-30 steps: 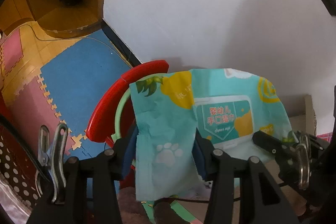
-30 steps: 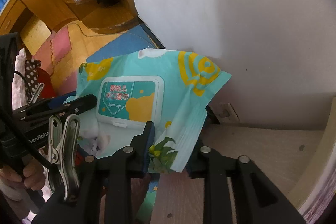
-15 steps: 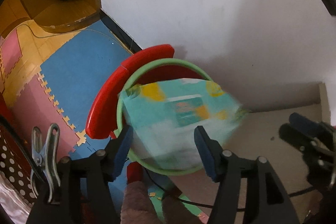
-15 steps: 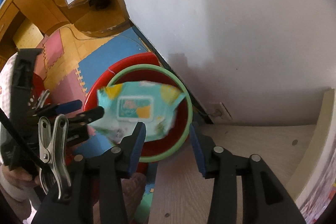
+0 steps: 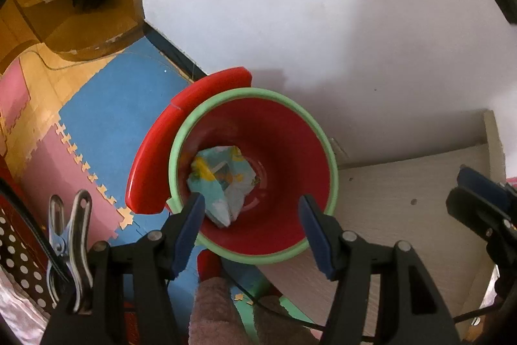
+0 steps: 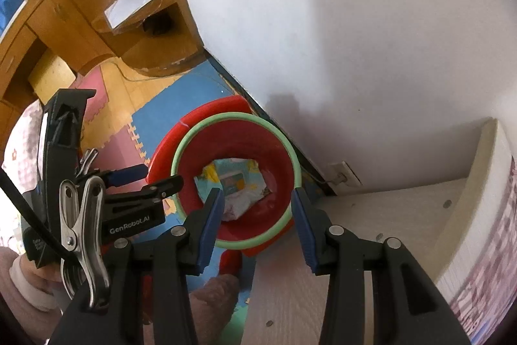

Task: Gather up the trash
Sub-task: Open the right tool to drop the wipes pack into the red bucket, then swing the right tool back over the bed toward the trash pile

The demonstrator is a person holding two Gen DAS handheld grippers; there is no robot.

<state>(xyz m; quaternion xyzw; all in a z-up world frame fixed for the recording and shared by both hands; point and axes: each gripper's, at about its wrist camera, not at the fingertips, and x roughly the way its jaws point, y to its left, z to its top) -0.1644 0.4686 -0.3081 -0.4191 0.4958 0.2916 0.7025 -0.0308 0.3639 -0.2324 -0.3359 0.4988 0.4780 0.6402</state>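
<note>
Left wrist view looks steeply down into a red bin [image 5: 284,131] with a pale green rim, standing on the floor against the white wall [image 5: 323,5]. A crumpled teal wet-wipe packet [image 5: 223,180] lies at the bottom of the bin, well below the left gripper [image 5: 252,215], whose blue-padded jaws stand apart with nothing between them. In this picture the packet appears just inside the left pad, but it is down in the bin and touches neither pad. The bin's red lid [image 5: 168,144] stands open on the far left side of the rim. Blue and pink foam mats [image 5: 106,118] cover the floor beside it, and a pale wooden tabletop [image 5: 404,199] reaches in from the right.

From the right wrist view, the right gripper [image 6: 258,215] hangs over the same bin [image 6: 278,157], its jaws released and empty, framing the near part of the rim. The packet [image 6: 236,186] shows between and beyond the pads, deep inside the bin. The left gripper [image 6: 145,180] reaches in from the left edge, held in a hand [image 6: 29,280] with a pale cuff.
</note>
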